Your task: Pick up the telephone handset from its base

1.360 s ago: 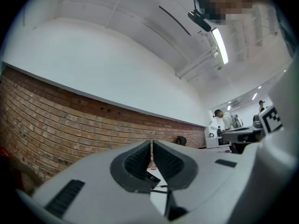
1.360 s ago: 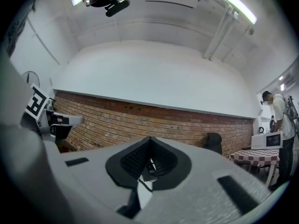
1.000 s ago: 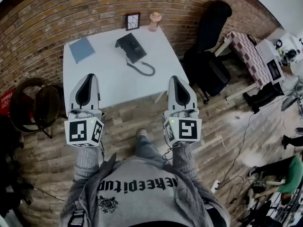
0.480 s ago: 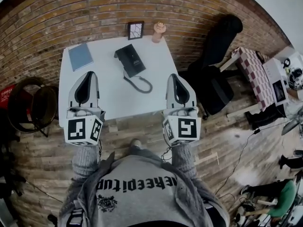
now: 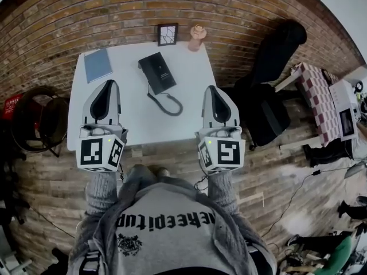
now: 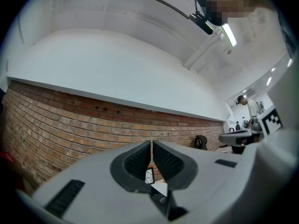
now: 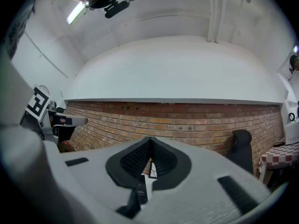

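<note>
Brick wall (image 5: pixel 114 4) runs along the far side, with plank floor (image 5: pixel 46 188) under you. A white table (image 5: pixel 132 113) is pushed against the wall, straight ahead of you. A black chair (image 5: pixel 269 96) stands just off the table's right side.

You hold both grippers level in front of your chest, pointing at the wall.
- Left gripper (image 5: pixel 108 85): over the near-left part of the table. The jaws are pressed together with only a hairline slit at the tips, and nothing is between them.
- Right gripper (image 5: pixel 213 89): over the near-right corner. The jaw tips meet and it holds nothing.

On the table:
- A blue notebook (image 5: pixel 98 65) lies flat at the far-left corner.
- The black telephone (image 5: pixel 159 73) sits mid-table towards the wall, turned at a slight angle. It falls between your two grippers and is well apart from both.
- The handset (image 5: pixel 149 73) lies seated on the base, along its left side.
- The cord (image 5: pixel 169 106) loops off the telephone's near end towards you, on the tabletop.
- A small picture frame (image 5: pixel 167 34) stands against the wall just behind the telephone.
- A small pinkish ornament (image 5: pixel 198 37) is just right of the frame; I can't tell what it is.
</note>
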`<state>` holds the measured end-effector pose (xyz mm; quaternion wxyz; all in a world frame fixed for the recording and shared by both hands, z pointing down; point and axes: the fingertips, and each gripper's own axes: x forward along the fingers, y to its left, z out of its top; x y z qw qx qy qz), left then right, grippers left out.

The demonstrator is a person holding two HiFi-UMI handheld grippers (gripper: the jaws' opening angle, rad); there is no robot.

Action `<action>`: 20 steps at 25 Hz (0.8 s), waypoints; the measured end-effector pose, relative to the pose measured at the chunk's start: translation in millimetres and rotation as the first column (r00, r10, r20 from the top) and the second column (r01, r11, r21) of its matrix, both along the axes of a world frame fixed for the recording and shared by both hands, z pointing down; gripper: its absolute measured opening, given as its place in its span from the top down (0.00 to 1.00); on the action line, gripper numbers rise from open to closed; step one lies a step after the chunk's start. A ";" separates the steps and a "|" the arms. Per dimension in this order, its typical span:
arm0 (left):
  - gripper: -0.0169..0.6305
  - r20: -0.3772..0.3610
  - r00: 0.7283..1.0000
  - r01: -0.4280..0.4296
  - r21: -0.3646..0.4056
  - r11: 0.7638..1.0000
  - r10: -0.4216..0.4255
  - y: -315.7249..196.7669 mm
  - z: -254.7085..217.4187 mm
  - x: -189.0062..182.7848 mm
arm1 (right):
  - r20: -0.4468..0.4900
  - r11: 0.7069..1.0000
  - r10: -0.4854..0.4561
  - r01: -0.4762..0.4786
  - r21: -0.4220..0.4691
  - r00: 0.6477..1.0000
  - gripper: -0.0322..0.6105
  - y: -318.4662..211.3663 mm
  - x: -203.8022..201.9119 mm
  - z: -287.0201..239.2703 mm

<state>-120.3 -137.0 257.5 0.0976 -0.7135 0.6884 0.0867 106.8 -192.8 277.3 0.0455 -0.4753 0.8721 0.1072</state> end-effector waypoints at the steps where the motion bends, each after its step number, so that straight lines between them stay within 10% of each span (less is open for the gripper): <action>1: 0.95 0.002 1.000 0.003 0.001 1.000 -0.003 -1.9 -0.2 0.9 | 0.001 1.000 -0.004 0.004 0.000 1.000 0.95 -1.7 0.8 0.7; 20: 0.95 -0.024 0.999 -0.023 -0.057 0.998 0.022 -68.3 4.9 0.5 | 0.003 1.000 -0.006 0.006 -0.031 1.000 0.95 -66.3 -9.0 9.3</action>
